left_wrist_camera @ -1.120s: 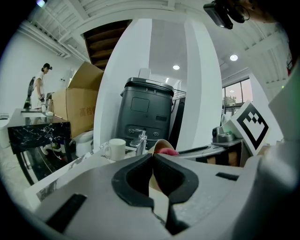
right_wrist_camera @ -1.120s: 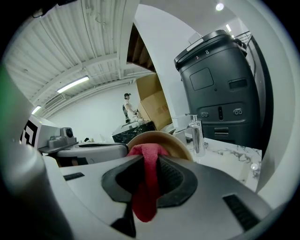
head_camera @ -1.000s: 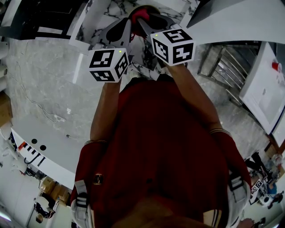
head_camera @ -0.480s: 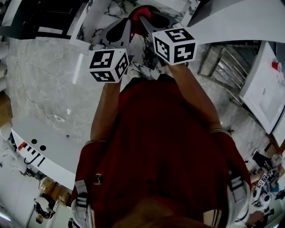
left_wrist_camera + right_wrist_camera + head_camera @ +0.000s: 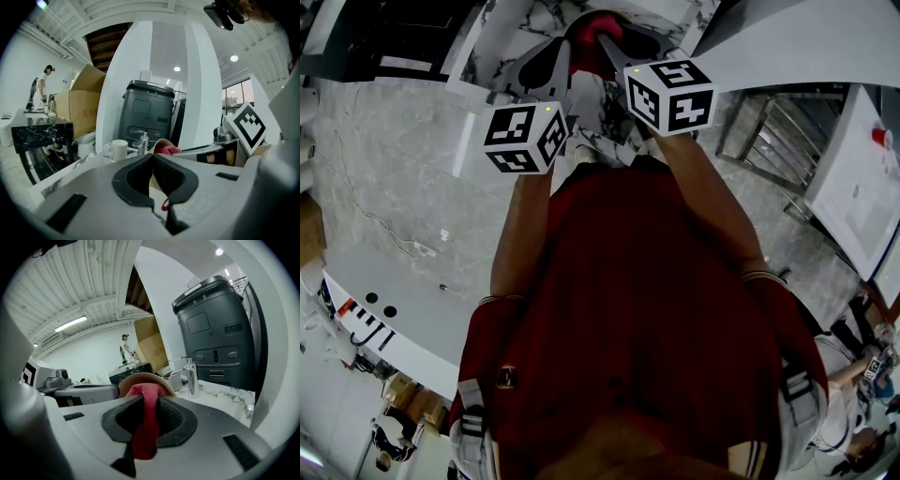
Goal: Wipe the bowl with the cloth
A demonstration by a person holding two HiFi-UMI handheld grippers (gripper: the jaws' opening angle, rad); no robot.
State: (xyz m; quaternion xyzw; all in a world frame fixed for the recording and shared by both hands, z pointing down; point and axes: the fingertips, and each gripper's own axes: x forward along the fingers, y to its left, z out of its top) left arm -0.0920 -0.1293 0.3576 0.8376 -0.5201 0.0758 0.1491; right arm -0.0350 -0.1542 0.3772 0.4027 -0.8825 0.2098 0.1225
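Both grippers are held up in front of the person's chest. My left gripper (image 5: 152, 157) is shut on the rim of a beige bowl (image 5: 157, 183), whose edge rises between the jaws. My right gripper (image 5: 149, 399) is shut on a red cloth (image 5: 146, 427), which hangs down between its jaws and bulges over the bowl (image 5: 145, 378) just beyond. In the head view the red cloth (image 5: 598, 26) shows between the tips of the left gripper (image 5: 567, 52) and the right gripper (image 5: 609, 42), above the two marker cubes. The bowl itself is mostly hidden there.
A marble counter (image 5: 70, 166) carries a white mug (image 5: 117, 150), a chrome tap (image 5: 142, 143) and a dark machine (image 5: 147, 112). A cardboard box (image 5: 82, 105) stands at the left. A person (image 5: 42, 86) stands far off. A metal rack (image 5: 778, 141) is at the right.
Both grippers have shifted slightly, the left cube down-left and the right cube to the right. The red cloth has moved a little higher between the tips.
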